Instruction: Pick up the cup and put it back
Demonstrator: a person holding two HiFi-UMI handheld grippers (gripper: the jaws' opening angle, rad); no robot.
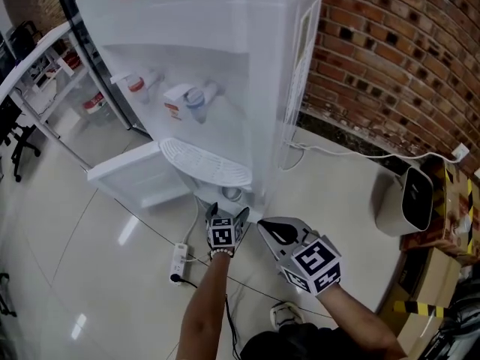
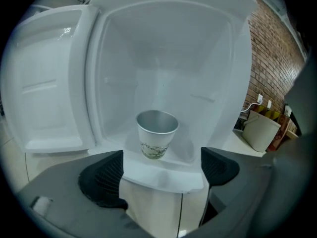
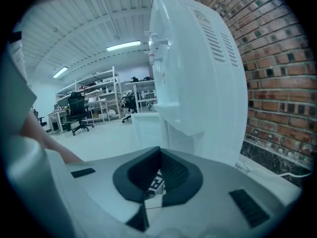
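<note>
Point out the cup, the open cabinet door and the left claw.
cup [image 2: 157, 133], left gripper view, side wall.
open cabinet door [image 2: 47, 83], left gripper view, inner panel.
left claw [image 2: 161, 170], left gripper view, midway between fingertips.

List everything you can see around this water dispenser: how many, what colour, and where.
cup: one, pale with a patterned band, upright in the open lower cabinet
water dispenser: one, white, lower door swung open
taps: two, red and blue, on the dispenser's front
brick wall: one, red-brown, right of the dispenser
power strip: one, white, on the floor
rounded appliance: one, white with dark panel, by the wall
left gripper: grey, jaws wide apart, facing the cup, not touching
right gripper: grey, jaws together, empty
</note>
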